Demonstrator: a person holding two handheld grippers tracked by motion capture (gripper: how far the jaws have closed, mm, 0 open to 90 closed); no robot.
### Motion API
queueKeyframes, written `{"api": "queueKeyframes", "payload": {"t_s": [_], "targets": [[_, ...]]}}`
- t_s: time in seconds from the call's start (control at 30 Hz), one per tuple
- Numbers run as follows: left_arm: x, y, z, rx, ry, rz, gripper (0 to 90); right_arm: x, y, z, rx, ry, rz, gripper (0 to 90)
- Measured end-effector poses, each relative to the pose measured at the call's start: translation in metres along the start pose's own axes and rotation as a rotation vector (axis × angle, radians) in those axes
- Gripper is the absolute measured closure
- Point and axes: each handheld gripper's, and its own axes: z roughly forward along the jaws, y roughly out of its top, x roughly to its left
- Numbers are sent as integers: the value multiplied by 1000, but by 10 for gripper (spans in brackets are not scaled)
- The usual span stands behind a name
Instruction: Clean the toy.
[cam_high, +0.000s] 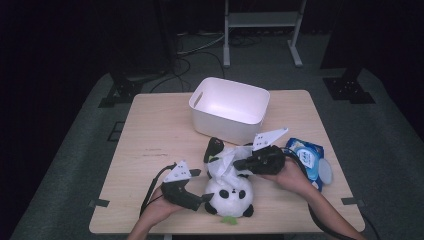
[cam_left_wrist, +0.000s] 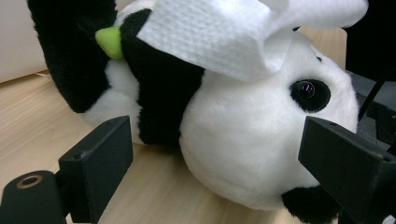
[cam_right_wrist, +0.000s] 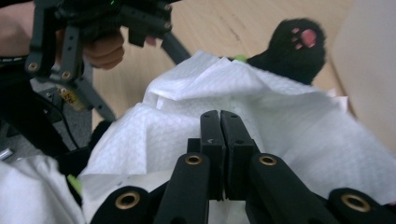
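Right gripper (cam_right_wrist: 219, 116): jaws pressed together flat; its tips lie against the white wipe (cam_right_wrist: 261, 121), though whether a fold is pinched between them cannot be told.
Left gripper (cam_left_wrist: 210, 158): jaws spread wide, one on each side of the panda's head, pads not pressing on it.
Wipe: draped over the belly of the plush panda (cam_high: 229, 185), between its head and its raised black paw (cam_right_wrist: 301, 44).
Panda: on its back on the wooden table (cam_high: 150, 135), near the person's edge, head toward the person.
White bin (cam_high: 229, 107): behind the panda, close to its feet, open side up.
Blue wipes pack (cam_high: 306, 155): just right of the panda, beside the right hand (cam_high: 287, 175).
Left hand (cam_high: 160, 207): left of the panda's head, at the table's front edge.
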Motion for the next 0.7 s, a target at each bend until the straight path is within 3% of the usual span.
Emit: {"api": "queueKeyframes", "payload": {"t_s": [0.23, 0.33, 0.53, 0.7], "targets": [[-1, 1, -1, 5, 4, 4, 89, 13, -7, -4, 17, 26, -13, 880], [-2, 1, 0, 5, 4, 7, 88, 14, -8, -9, 20, 2, -23, 880], [-2, 1, 2, 13, 4, 14, 88, -8, -7, -18, -28, -76, 24, 880], [-2, 1, 1, 13, 5, 11, 88, -26, -5, -12, -13, -142, 38, 881]]}}
